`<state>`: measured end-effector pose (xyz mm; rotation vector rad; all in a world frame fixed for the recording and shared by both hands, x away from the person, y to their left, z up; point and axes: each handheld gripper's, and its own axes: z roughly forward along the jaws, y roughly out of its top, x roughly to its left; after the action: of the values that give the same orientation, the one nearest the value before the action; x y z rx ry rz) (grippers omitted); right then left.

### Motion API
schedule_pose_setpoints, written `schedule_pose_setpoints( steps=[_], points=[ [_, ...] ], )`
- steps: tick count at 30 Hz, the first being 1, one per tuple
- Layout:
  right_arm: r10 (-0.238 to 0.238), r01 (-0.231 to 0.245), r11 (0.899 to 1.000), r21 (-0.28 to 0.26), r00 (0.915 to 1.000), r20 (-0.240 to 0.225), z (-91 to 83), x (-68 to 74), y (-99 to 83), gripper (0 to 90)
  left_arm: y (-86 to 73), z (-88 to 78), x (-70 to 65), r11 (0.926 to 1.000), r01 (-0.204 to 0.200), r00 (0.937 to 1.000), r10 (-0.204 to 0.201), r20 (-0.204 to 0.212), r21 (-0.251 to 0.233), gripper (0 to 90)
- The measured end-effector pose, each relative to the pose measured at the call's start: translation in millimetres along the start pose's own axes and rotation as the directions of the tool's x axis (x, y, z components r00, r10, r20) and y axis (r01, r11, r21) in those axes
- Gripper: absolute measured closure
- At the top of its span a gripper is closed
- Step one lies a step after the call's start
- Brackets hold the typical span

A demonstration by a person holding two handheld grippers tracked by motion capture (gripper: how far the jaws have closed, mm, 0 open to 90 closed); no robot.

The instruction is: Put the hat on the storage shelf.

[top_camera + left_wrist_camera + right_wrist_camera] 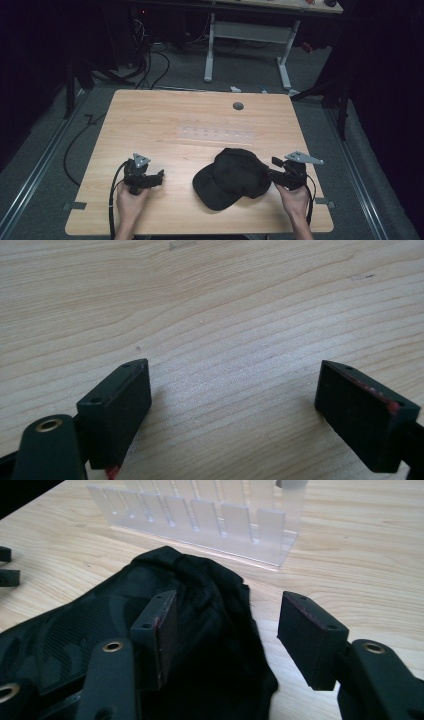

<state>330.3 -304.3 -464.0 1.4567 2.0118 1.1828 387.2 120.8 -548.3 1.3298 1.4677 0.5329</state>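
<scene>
At lower right of the high view, the right gripper (274, 168) jaws stand released beside the black cap (232, 178); left gripper (159, 175) gapes over bare tabletop (165, 115).

The table (150, 110) lies bare along its left edge and far corners, easy passage there. Near the front edge, right of middle, a black cap (231, 177) blocks the way. Behind it, mid-table, a clear slotted rack (200, 520) stands across the path toward the far edge.
</scene>
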Motion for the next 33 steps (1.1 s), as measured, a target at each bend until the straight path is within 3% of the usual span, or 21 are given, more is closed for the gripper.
schedule_pose_setpoints(
  steps=[10, 16, 26, 30, 33],
  points=[
    [-0.009, 0.01, 0.998, 0.068, 0.9999, -0.007, 24.1, 7.6, 6.5, 41.9, -0.3, -0.1, -0.2, 1.0, -0.002, 1.0, 0.002, 0.001, -0.001, 15.3],
    [0.007, -0.006, 0.993, 0.114, 0.9999, -0.009, 33.9, 3.8, 5.7, 41.8, -0.3, -0.1, -0.2, 1.0, -0.002, 1.0, 0.002, 0.001, 0.0, 15.3],
    [0.062, -0.057, 0.988, 0.145, 0.9976, -0.03, 42.1, -1.5, 4.6, 41.7, -0.3, -0.1, -0.2, 1.0, -0.001, 1.0, 0.001, 0.001, -0.001, 15.3],
    [0.084, -0.077, 0.984, 0.159, 0.9958, -0.036, 43.9, -2.7, 4.3, 44.2, -0.3, -0.1, -0.2, 1.0, -0.001, 1.0, 0.001, 0.001, -0.001, 15.3],
    [0.087, -0.078, 0.984, 0.161, 0.995, -0.049, 46.3, -2.7, 4.3, 52.6, -0.3, -0.4, -0.1, 1.0, 0.0, 1.0, 0.0, 0.0, 0.0, 15.3]
  ],
)
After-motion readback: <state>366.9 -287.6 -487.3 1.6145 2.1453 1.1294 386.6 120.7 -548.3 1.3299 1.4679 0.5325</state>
